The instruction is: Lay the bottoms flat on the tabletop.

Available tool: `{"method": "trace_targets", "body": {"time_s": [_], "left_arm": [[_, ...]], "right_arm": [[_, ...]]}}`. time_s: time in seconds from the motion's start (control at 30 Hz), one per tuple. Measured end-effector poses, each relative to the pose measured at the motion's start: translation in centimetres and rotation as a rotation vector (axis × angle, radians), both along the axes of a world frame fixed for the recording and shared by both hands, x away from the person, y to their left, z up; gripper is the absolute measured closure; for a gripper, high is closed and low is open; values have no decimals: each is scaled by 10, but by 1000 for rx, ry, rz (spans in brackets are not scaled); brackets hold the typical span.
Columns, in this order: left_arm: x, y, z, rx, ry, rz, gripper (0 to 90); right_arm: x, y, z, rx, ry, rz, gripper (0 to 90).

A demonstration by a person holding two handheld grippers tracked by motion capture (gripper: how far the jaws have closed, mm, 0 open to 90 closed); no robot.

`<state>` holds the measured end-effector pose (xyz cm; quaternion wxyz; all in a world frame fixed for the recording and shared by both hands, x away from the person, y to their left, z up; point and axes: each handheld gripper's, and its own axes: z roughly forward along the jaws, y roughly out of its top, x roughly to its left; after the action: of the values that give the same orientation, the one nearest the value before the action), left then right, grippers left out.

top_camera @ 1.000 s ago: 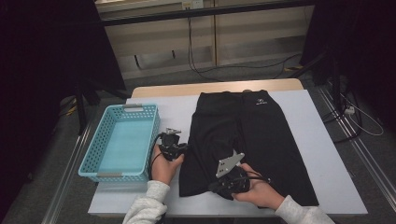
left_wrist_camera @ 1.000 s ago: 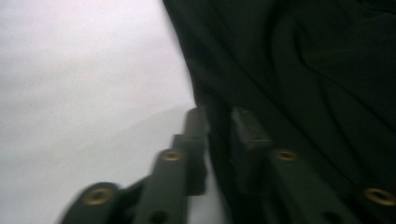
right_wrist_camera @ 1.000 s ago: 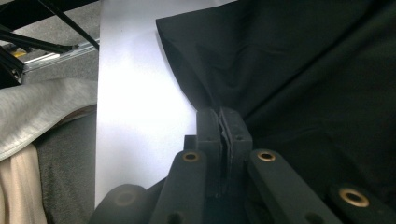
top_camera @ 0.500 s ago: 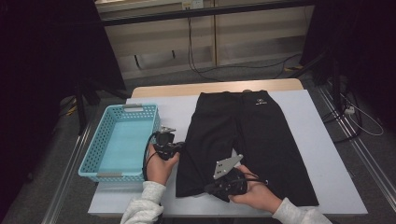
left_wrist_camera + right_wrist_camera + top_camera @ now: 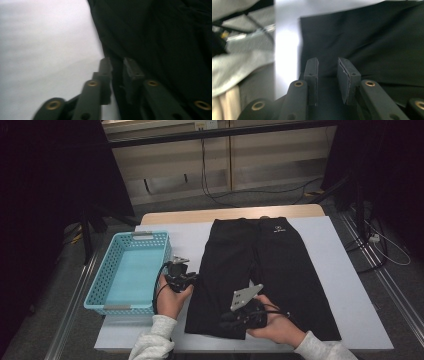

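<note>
Garment: black shorts (image 5: 265,275) flat on white table (image 5: 345,270), waistband at far end, leg hems at near edge; blue basket (image 5: 131,270) just left, apart from cloth.
Left gripper (image 5: 186,279): at left edge of shorts, about mid-length. In left gripper view, pads (image 5: 105,67) set apart w/ narrow gap, straddling cloth edge (image 5: 100,47); jaws just been opening, cloth edge in line w/ gap but not pinched.
Right gripper (image 5: 226,317): over near left hem corner. In right gripper view, pads (image 5: 344,72) apart, cloth under and ahead of them, nothing clamped; jaws just been opening too.
Step judged: release done, re-grip or fold of left leg likely next.
Method, left: slide one pad under edge, other on top; close only once a full pad depth of fabric is in.
Method, right: take hem corner itself, both layers if poss.
Lift: raise both together, keep edge taut between grips, no dragging.
Risk: single-layer pinch, cloth slipping from shallow bite, wrinkles bunching near crotch seam.
Check: hem corners aligned before letting go.
</note>
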<state>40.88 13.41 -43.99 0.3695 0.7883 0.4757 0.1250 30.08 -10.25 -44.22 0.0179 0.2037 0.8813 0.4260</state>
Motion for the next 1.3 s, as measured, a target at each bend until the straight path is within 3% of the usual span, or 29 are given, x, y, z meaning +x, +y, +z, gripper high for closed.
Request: {"method": "trace_targets", "body": {"time_s": [0.13,0.27,0.53,0.63,0.67,0.8,0.83,1.13,1.23,1.3], "left_arm": [[1,0,-1,-11,-17,-6,551],[2,-1,-2,-11,-20,-16,478],[3,-2,-5,17,-36,-16,388],[4,-1,-7,27,-30,-14,379],[4,-1,-7,25,-28,-13,379],[4,-1,-7,27,-29,-9,370],[4,-2,-8,29,-25,-13,370],[2,-4,-12,62,1,-6,374],[-1,-7,-13,92,5,-7,430],[-2,-6,-11,80,33,-17,551]], "right_arm": [[18,-23,5,-5,-36,-144,665],[36,-43,0,-63,-69,-293,655],[49,-48,-10,-108,-40,-445,589],[52,-45,-16,-135,-21,-457,596],[53,-45,-17,-117,-8,-465,617],[53,-47,-16,-106,12,-443,863],[52,-48,-15,-107,11,-434,880],[45,-63,-12,-108,43,-407,892],[44,-65,-12,-108,33,-403,888],[44,-64,-12,-108,28,-401,886]]}}
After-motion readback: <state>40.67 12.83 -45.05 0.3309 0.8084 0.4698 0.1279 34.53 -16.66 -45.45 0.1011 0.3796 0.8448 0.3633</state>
